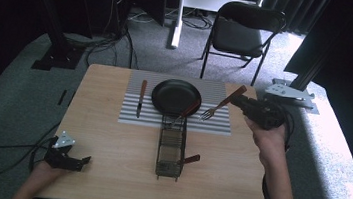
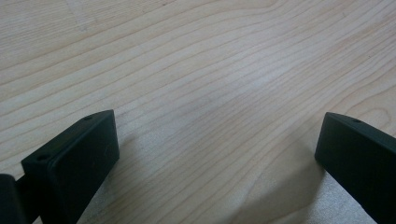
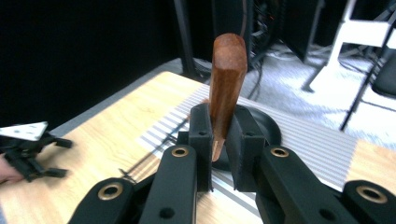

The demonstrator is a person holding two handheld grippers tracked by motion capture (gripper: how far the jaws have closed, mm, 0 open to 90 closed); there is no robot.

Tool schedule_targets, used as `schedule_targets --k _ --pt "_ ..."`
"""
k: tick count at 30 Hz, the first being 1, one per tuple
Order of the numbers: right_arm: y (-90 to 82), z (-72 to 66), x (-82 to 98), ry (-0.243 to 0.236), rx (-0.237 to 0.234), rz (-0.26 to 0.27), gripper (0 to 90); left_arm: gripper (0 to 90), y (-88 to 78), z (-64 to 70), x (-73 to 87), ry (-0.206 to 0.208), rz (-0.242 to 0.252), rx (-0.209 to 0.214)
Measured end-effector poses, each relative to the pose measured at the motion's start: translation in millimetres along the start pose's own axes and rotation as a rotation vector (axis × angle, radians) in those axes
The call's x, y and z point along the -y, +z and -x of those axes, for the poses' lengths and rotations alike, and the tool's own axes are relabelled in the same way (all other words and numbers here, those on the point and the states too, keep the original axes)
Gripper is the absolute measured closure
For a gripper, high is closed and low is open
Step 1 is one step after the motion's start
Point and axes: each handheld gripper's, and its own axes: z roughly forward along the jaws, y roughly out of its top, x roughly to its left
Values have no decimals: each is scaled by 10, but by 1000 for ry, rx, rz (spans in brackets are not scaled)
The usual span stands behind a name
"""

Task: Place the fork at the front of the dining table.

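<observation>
My right gripper (image 1: 237, 101) is held above the right end of the striped mat (image 1: 132, 116), shut on the wooden handle of a fork (image 1: 218, 106) whose tines point down-left toward the black plate (image 1: 172, 95). In the right gripper view the brown fork handle (image 3: 227, 79) stands up between the closed jaws of the right gripper (image 3: 219, 135). My left gripper (image 1: 84, 162) rests low at the table's near left corner, and in the left gripper view the left gripper (image 2: 217, 140) stands open over bare wood. The left gripper (image 3: 28, 149) also shows far off.
A wood-handled knife (image 1: 141, 97) lies on the mat left of the plate. A wire cutlery basket (image 1: 171, 149) stands mid-table, with one wooden-handled utensil (image 1: 186, 112) leaning out toward the plate and another (image 1: 191, 158) sticking out its right side. A folding chair (image 1: 240, 34) stands beyond the table.
</observation>
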Motion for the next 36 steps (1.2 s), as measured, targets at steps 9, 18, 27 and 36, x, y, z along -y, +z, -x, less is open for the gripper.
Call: schedule_targets --k 9,18,27,36 --pt "377 402 376 70 132 -117 812 0 1 0 1 0 1 -1" --pt "808 611 622 82 235 -234 812 0 0 1 1 0 0 0" --pt "1205 691 679 58 286 -322 812 0 0 1 1 0 0 0" --pt "1516 768 515 66 298 -370 812 0 0 1 1 0 0 0"
